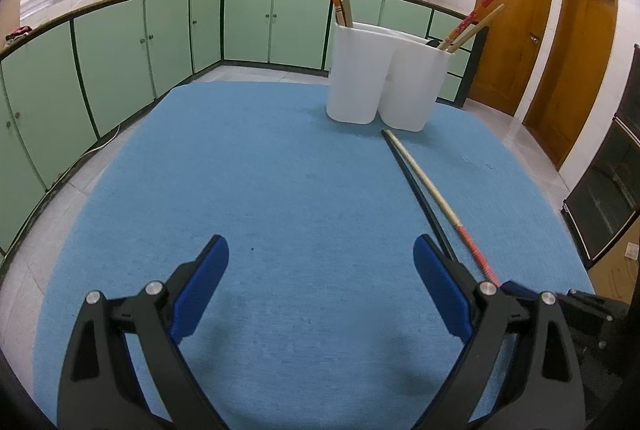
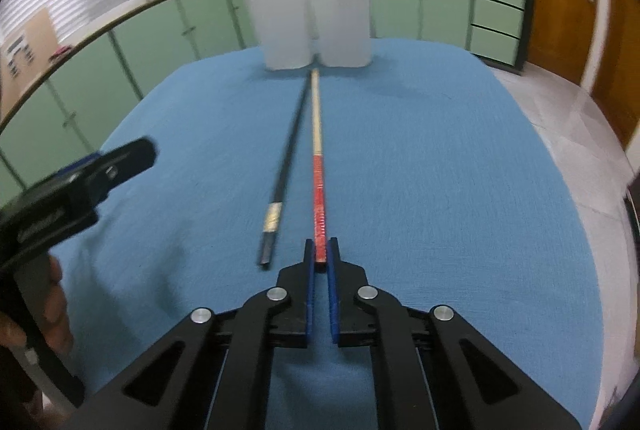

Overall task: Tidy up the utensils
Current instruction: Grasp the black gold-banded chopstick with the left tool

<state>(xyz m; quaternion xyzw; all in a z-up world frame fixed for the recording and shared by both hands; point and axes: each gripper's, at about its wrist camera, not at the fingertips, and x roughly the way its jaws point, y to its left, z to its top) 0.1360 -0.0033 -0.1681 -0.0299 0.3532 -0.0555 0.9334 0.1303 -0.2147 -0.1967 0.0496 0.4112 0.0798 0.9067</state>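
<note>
Red-handled chopstick (image 2: 319, 190), right tongs (image 2: 321, 250) clamped, angled down

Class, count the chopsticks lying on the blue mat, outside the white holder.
2. The red-handled chopstick is pinched at its end by the right gripper; the black chopstick lies free beside it, to its left.

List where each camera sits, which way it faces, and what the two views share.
Left wrist: on the open left gripper, angled down over the blue mat toward the white holder; own fingers show.
Right wrist: on the right gripper, shut on the red-handled chopstick; black chopstick alongside; a hand at left.
Shared: mat, holder, both chopsticks.
</note>
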